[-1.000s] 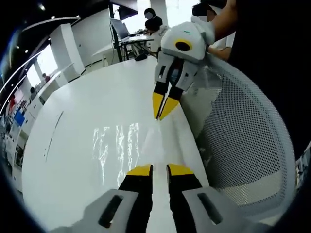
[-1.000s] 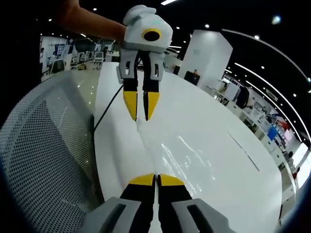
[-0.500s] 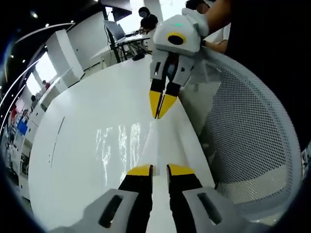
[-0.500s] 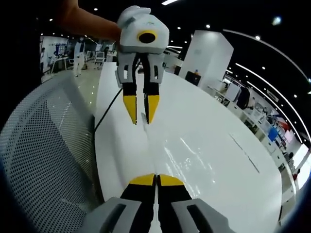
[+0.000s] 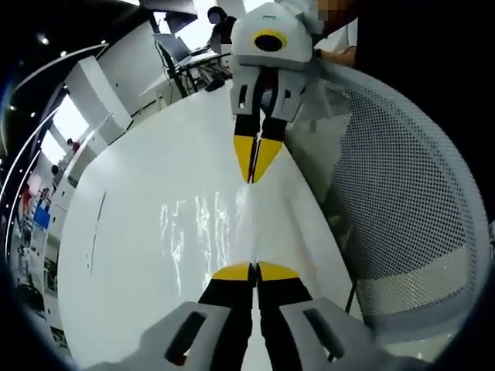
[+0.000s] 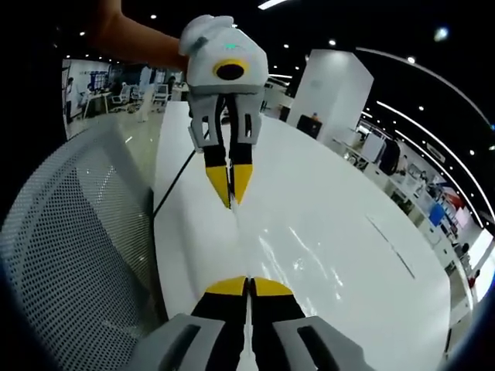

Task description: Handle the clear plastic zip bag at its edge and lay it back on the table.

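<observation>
The clear plastic zip bag (image 5: 207,226) shows as a crinkled sheen over the white table (image 5: 131,154), its edge a thin line between the two grippers. My left gripper (image 5: 254,269) is shut on the near end of that edge. Facing it from above, my right gripper (image 5: 253,175) is shut on the far end, held by a hand. In the right gripper view, the bag (image 6: 271,251) runs from my right gripper (image 6: 249,283), shut on it, up to my left gripper (image 6: 231,198), whose yellow tips are pinched together.
A white mesh chair back (image 5: 402,193) stands close to the table's edge, also the chair (image 6: 69,255). A black cable (image 6: 174,182) hangs off the table's side. Desks with people (image 5: 220,23) and a white pillar (image 6: 332,85) lie far behind.
My left gripper's jaws, slightly apart before, have come together on the bag's edge. The right gripper has stayed shut. Both grippers have drawn a little closer together.
</observation>
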`<state>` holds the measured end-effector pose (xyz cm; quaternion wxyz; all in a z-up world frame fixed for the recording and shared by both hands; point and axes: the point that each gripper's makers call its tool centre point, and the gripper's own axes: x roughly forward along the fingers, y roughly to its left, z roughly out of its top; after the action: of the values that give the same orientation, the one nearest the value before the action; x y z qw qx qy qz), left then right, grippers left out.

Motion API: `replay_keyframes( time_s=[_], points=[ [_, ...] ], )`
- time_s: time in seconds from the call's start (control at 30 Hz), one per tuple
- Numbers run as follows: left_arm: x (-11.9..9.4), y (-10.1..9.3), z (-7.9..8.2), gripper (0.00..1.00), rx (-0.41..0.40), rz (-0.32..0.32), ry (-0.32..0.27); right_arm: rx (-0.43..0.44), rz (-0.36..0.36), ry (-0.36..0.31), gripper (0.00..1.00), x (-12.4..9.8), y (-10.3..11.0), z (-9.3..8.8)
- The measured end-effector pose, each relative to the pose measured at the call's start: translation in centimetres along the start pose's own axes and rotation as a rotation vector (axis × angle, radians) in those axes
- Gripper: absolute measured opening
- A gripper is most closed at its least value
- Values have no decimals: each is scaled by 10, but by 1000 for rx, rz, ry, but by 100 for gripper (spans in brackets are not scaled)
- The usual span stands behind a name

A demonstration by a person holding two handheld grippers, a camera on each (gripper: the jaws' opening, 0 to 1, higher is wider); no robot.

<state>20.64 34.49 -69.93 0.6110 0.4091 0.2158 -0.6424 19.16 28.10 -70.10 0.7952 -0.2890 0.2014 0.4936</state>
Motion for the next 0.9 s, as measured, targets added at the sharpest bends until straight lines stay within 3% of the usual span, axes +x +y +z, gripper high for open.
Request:
replay_keyframes(
  time_s=[0.47,0.9],
  points=[
    [-3,5,1,0,-35,22,-4,0,7,-63,10,-2,-4,30],
    [-6,3,5,0,-59,9,-7,-32,37,-76,13,4,-1,40]
  ],
)
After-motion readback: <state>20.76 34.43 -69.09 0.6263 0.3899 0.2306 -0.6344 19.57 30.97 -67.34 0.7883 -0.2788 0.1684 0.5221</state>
